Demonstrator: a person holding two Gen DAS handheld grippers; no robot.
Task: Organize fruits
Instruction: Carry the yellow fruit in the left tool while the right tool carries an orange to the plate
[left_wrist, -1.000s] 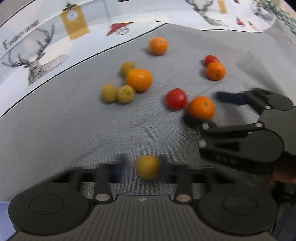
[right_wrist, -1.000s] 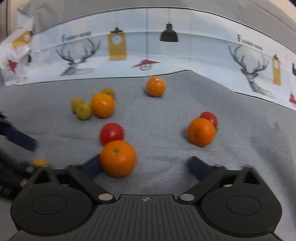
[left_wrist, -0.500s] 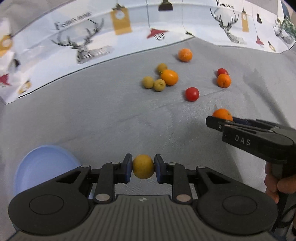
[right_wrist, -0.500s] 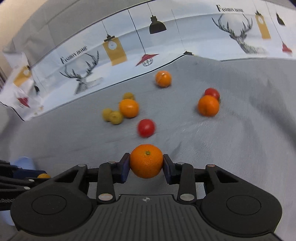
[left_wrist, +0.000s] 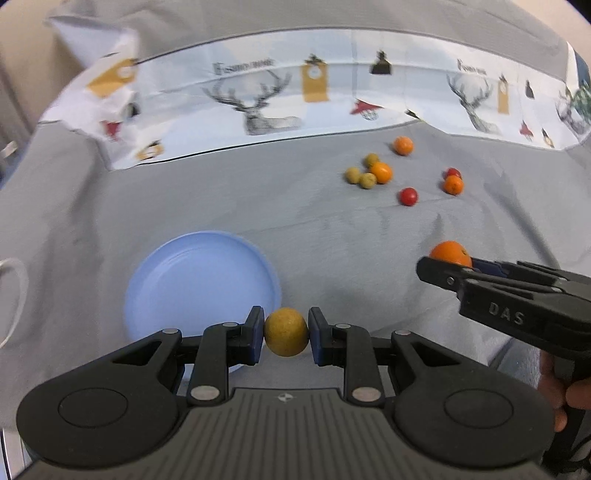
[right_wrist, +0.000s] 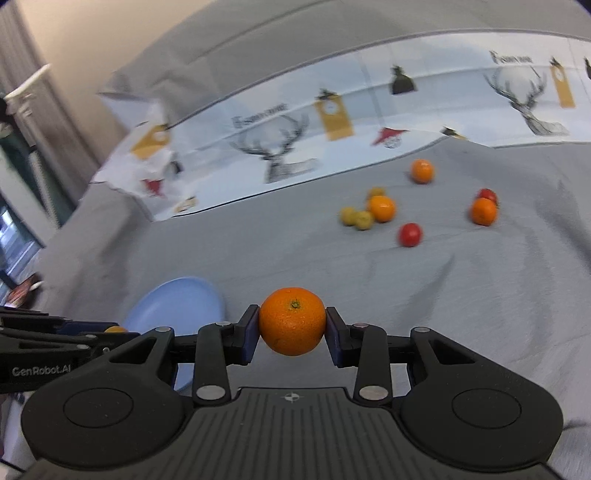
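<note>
We're pinching a small round yellow-brown fruit (left_wrist: 286, 332) in the left gripper (left_wrist: 286, 334), the blue pads (left_wrist: 256, 334) pressing on it from both sides, nothing loose there. The right gripper (right_wrist: 292, 328) is doing the same with a round orange mandarin (right_wrist: 292, 326), stem dimple facing up, squeezed snug between its own blue pads (right_wrist: 248, 334). So both sets of jaws are clamped on fruit, one piece each.

Both fruits are hanging in the air above the wrinkled grey cloth (left_wrist: 221, 206) that's covering the surface. Just past the left gripper's fingertips we're seeing a pale blue round plate (left_wrist: 201, 284) lying flat on the cloth; the yellow-brown fruit is sitting right at its near-right rim in the left wrist view. From the right wrist camera that same plate (right_wrist: 177, 306) is showing off to the left, with the left gripper poking in from the left edge in front of it.

In the left wrist view the right gripper is coming in from the right, a hand (left_wrist: 557, 391) wrapped around its handle.

Further back on the cloth the rest of the fruit is lying scattered: three small yellow-green ones (left_wrist: 360, 173) bunched against an orange one (left_wrist: 381, 172), a lone orange one (left_wrist: 402, 145) behind them, a red one (left_wrist: 408, 196) on its own, and an orange one (left_wrist: 453, 184) touching another red one (left_wrist: 453, 172). Behind all that, a white printed sheet with deer heads and hanging lamps (left_wrist: 273, 103) is running along the back.
</note>
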